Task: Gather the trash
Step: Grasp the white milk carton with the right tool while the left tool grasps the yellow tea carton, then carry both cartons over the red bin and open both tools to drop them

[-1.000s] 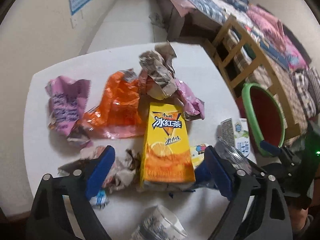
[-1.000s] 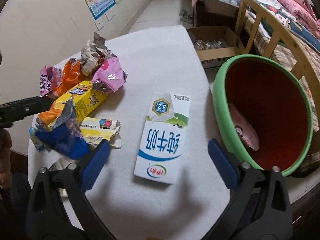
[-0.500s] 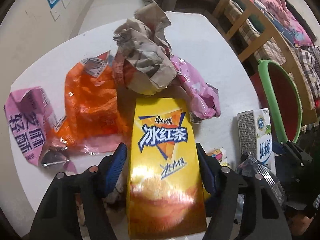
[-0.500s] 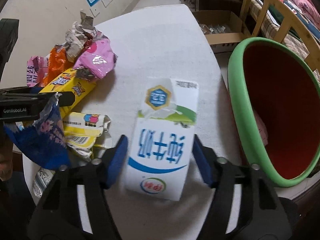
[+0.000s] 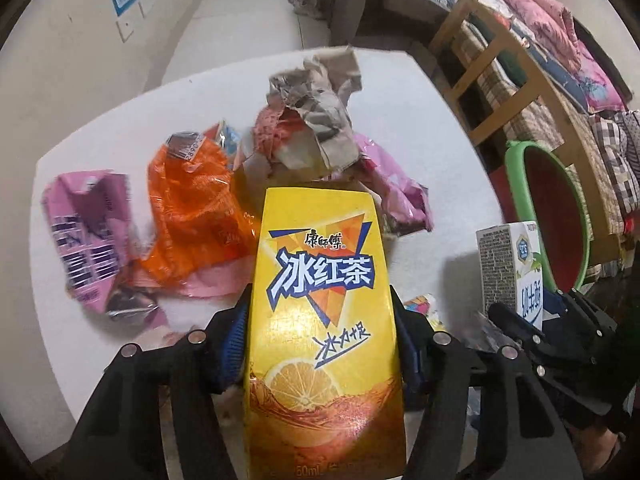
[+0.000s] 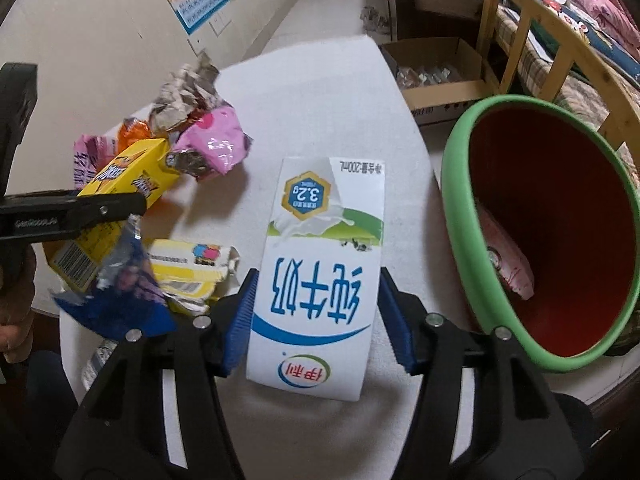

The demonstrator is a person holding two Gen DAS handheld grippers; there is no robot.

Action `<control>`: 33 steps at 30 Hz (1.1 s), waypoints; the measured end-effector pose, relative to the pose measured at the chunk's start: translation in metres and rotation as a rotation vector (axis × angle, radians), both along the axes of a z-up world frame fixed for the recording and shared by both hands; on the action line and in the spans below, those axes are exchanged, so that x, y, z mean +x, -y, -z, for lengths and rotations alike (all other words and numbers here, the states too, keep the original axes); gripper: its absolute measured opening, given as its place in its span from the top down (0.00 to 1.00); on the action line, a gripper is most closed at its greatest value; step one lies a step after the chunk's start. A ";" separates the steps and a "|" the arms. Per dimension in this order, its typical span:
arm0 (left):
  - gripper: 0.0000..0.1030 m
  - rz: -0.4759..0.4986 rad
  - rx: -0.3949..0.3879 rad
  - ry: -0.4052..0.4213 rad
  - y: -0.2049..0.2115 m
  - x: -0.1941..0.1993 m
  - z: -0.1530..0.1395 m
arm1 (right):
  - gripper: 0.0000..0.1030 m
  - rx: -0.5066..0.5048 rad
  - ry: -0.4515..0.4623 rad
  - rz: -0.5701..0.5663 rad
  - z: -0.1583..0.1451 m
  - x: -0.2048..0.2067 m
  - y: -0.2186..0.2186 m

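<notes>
The bin (image 6: 472, 216) at three o'clock holds one pink packet, so most remains. Wrappers (image 5: 192, 216) crowd the table (image 6: 320, 92) at ten o'clock. The left gripper (image 5: 320, 344) is clamped on the tea carton (image 5: 320, 320), lifted; the right gripper (image 6: 316, 320) squeezes the milk carton (image 6: 320, 264) at centre.

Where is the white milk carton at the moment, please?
In the right wrist view, the white milk carton lies flat on the white table, clamped by the right gripper, with the green-rimmed bin to its right.
</notes>
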State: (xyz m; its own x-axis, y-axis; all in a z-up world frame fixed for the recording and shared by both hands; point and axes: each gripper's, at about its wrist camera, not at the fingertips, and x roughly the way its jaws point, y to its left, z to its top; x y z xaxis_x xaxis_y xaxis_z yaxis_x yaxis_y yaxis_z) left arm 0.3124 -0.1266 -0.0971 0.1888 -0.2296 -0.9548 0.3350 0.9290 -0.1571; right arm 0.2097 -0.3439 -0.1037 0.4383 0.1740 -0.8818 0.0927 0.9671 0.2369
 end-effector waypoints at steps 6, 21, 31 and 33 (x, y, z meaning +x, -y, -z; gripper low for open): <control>0.44 -0.030 -0.039 0.072 -0.016 -0.019 -0.035 | 0.46 -0.001 0.058 -0.008 -0.028 -0.009 -0.004; 0.44 -0.065 -0.039 0.273 -0.010 -0.089 -0.099 | 0.46 -0.032 0.187 -0.020 -0.088 -0.040 -0.002; 0.44 -0.051 -0.080 0.320 0.019 -0.106 -0.119 | 0.46 -0.042 0.216 0.024 -0.104 -0.057 0.029; 0.44 -0.033 -0.090 0.323 0.033 -0.105 -0.121 | 0.46 -0.047 0.217 0.045 -0.104 -0.059 0.042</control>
State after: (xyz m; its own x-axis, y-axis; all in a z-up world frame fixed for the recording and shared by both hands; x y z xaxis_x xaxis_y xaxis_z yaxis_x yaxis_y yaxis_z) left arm 0.2072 -0.1600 0.0234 0.4867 -0.2991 -0.8208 0.3510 0.9273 -0.1298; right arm 0.1504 -0.3861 0.0007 0.6247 0.1111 -0.7729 0.0876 0.9736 0.2107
